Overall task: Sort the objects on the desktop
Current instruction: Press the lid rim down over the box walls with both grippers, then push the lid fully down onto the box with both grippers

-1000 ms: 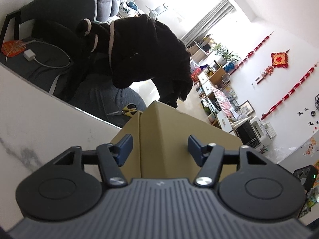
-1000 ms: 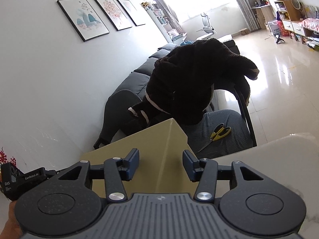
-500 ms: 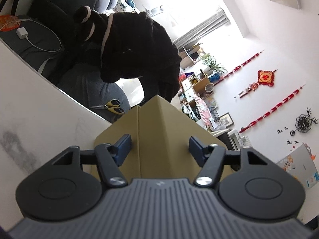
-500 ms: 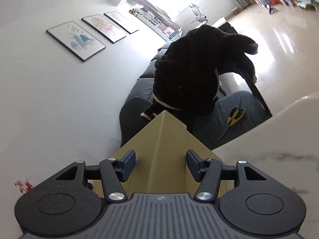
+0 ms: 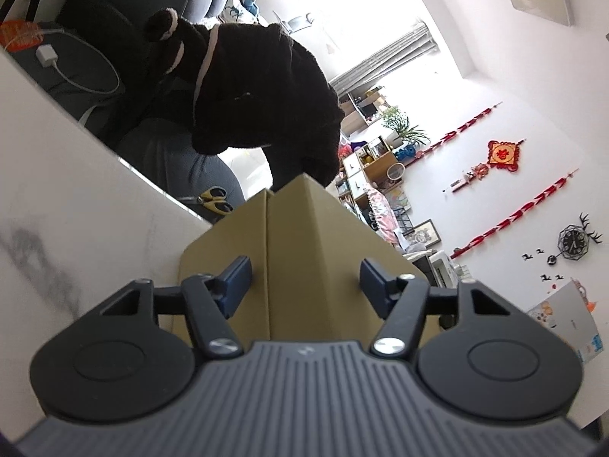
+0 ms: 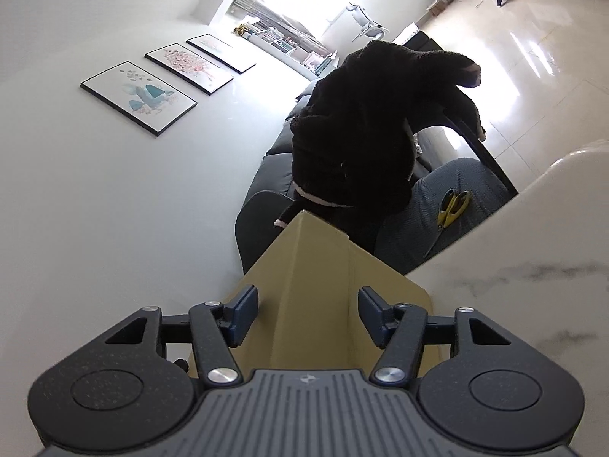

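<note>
**Both claws spread around corners of a cardboard box on the marble bench**

The left claw (image 5: 304,280) sits low over a tan cardboard box (image 5: 312,251) that rests on the white marble bench (image 5: 68,205). Its two blue pads stand apart on either side of a vertical corner edge of the box, and neither pad presses on the cardboard; the claw is released, with the box corner between its fingers. A seam where two flaps or panels meet runs up the box just right of the left pad.

The right claw (image 6: 308,314) is placed the same way at another corner of the box (image 6: 319,278). Its jaws have just been opening, and the blue pads now stand clear of the cardboard on both sides, so this claw is also released with the box edge between its fingers. The bench (image 6: 533,266) shows to the right of the box in this view.

Behind the bench stands a chair with a grey seat (image 6: 449,205), and yellow scissors (image 6: 453,203) lie on it. A black fluffy coat (image 5: 259,91) hangs over the chair back. In the left view, a white charger with its cable (image 5: 47,57) lies on a dark sofa (image 5: 114,7) further back.
</note>
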A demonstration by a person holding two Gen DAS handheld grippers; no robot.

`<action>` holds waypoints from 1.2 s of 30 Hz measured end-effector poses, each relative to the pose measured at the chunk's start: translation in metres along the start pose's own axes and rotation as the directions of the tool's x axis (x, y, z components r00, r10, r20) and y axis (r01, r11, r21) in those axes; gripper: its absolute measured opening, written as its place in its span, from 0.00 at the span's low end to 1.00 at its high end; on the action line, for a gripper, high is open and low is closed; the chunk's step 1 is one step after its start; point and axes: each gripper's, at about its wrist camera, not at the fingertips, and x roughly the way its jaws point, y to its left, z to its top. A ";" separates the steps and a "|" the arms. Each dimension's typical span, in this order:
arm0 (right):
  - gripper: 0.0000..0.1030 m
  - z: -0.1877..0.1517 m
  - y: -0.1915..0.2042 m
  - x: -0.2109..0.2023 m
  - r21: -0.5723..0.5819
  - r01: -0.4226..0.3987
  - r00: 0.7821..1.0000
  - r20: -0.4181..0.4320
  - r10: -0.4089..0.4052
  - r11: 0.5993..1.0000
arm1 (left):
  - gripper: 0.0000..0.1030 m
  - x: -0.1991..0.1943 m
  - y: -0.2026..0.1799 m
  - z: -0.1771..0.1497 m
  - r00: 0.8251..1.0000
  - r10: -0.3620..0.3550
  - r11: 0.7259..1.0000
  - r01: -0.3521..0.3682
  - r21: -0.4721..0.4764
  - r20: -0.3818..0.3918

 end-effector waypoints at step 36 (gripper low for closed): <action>0.54 -0.118 -0.016 -0.110 0.107 -0.070 0.998 0.004 0.070 0.992 | 0.56 -0.058 -0.001 -0.066 0.997 -0.081 0.995 0.080 0.058 0.009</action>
